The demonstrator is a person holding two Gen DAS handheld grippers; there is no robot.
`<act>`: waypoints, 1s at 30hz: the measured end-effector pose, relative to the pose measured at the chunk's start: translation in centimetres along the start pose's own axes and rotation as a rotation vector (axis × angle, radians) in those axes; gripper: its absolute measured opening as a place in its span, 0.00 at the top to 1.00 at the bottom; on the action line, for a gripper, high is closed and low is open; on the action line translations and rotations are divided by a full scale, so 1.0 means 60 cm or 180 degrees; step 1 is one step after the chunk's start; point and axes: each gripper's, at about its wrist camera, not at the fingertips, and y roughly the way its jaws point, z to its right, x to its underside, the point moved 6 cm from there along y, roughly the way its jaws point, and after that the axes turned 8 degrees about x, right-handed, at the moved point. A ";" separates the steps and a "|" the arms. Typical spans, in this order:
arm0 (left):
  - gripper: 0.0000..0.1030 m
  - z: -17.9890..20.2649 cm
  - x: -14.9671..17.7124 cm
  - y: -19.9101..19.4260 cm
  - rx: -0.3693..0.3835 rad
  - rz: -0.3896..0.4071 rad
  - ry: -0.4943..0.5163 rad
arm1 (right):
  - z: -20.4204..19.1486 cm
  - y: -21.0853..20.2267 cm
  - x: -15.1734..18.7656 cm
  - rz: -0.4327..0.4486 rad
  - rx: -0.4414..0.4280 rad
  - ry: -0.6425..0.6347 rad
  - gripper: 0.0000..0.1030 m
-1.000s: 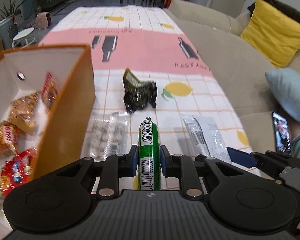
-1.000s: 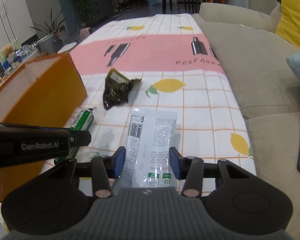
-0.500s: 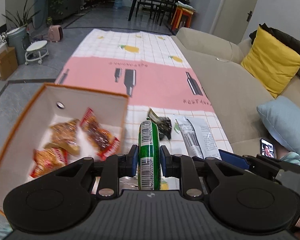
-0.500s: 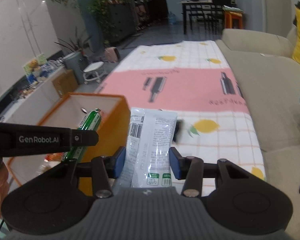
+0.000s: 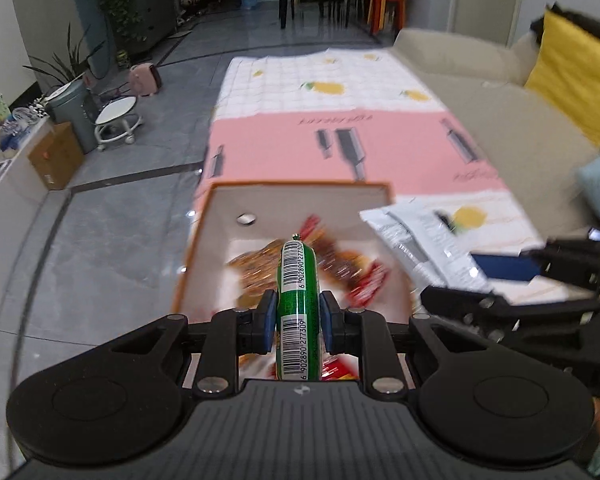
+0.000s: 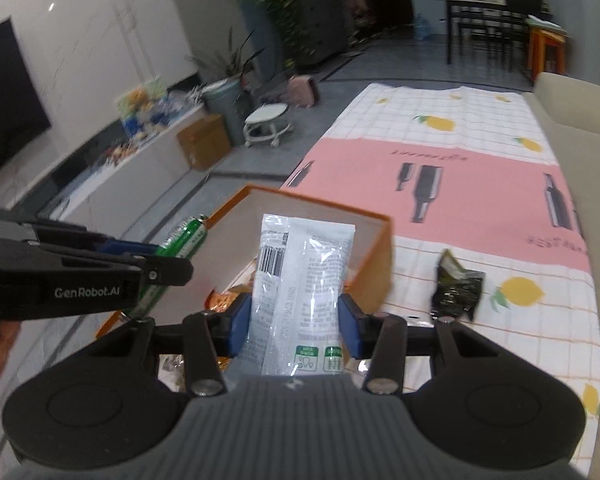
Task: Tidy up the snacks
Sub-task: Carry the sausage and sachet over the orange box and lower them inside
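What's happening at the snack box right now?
A person holds a snack in each tool above the orange box, which already has several wrapped snacks in it. The left tool grips a green sausage stick; the right tool grips a white packet. A dark packet lies on the tablecloth.

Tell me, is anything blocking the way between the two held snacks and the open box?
Nothing visible does. The green sausage in the left tool hangs above the open orange box. The white packet in the right tool is also in front of the opening. Only snacks lie inside.
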 end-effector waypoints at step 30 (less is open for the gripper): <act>0.76 -0.075 0.091 0.162 0.0011 -0.1088 0.0606 | -0.091 0.224 0.034 -0.1026 0.0018 -0.1035 0.56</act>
